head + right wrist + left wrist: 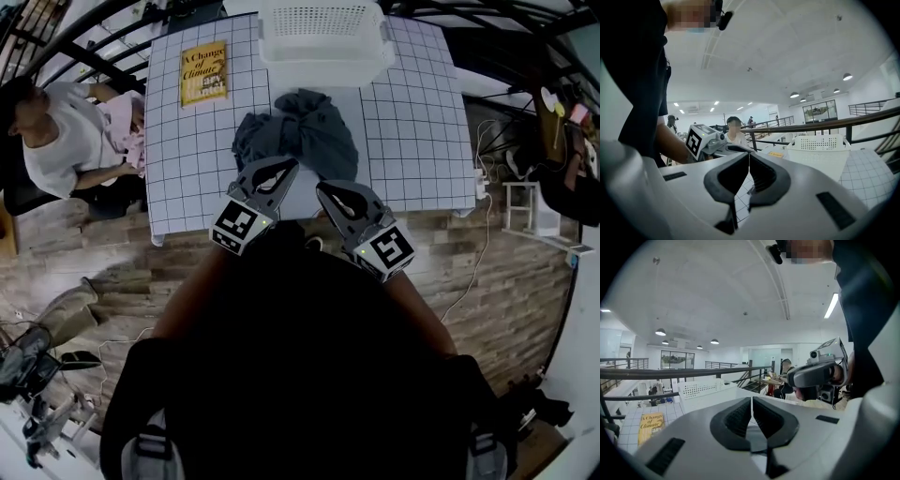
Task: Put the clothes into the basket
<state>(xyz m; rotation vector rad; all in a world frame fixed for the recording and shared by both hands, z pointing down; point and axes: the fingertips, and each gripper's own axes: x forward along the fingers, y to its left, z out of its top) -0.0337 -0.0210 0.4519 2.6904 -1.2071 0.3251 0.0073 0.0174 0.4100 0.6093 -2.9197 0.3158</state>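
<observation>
A crumpled dark grey pile of clothes [300, 131] lies on the grid-patterned table [412, 141], just in front of the white perforated basket [323, 37] at the far edge. My left gripper [285, 165] hovers at the pile's near left edge, jaws shut and empty. My right gripper [324, 188] is beside it, at the table's near edge just short of the pile, also shut with nothing in it. In the left gripper view the jaws [751, 399] meet in a thin line, with the basket [701, 390] beyond. The right gripper [749, 154] likewise looks toward the basket [818, 145].
A yellow book [203, 73] lies on the table's far left. A person [66, 141] sits left of the table. A railing runs behind the basket. A white rack [525, 211] and cables stand on the floor to the right.
</observation>
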